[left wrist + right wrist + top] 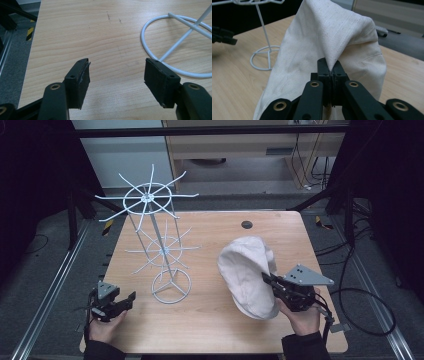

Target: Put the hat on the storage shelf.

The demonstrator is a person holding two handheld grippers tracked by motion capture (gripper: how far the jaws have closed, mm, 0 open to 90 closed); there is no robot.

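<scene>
1. A wooden table (215,227) carries a white wire stand (165,251) on its left half and a cream cloth cap (247,275) on its right half.
2. The wire stand rises from a ring base (171,286) near the table's middle-left. A thin pole carries two tiers of spokes that fan outward, the larger tier at the top.
3. The right claw (267,279) is held in a hand (302,317) at the near right of the table, with a grey three-cornered plate on top.
4. In the right gripper view, the right claw (331,68) is pressed together on a fold of the cap (332,37), and the fabric pulls up into a peak above the pinch.
5. The cap stands lifted in a tall, loose shape with its lower edge near or on the table; whether it touches cannot be told. It lies to the right of the stand and apart from it.
6. The left claw (131,297) is held in a hand (105,327) at the near left corner, just left of the ring base and apart from it.
7. In the left gripper view, the left claw (117,75) is spread wide with bare table (75,30) between its pads. The ring base (150,47) lies just beyond its right jaw.
8. In the right gripper view, the stand's base (262,58) sits to the left of the cap, and the other claw shows dark at the far left edge.
9. A dark round grommet (246,224) sits in the table's far middle.
</scene>
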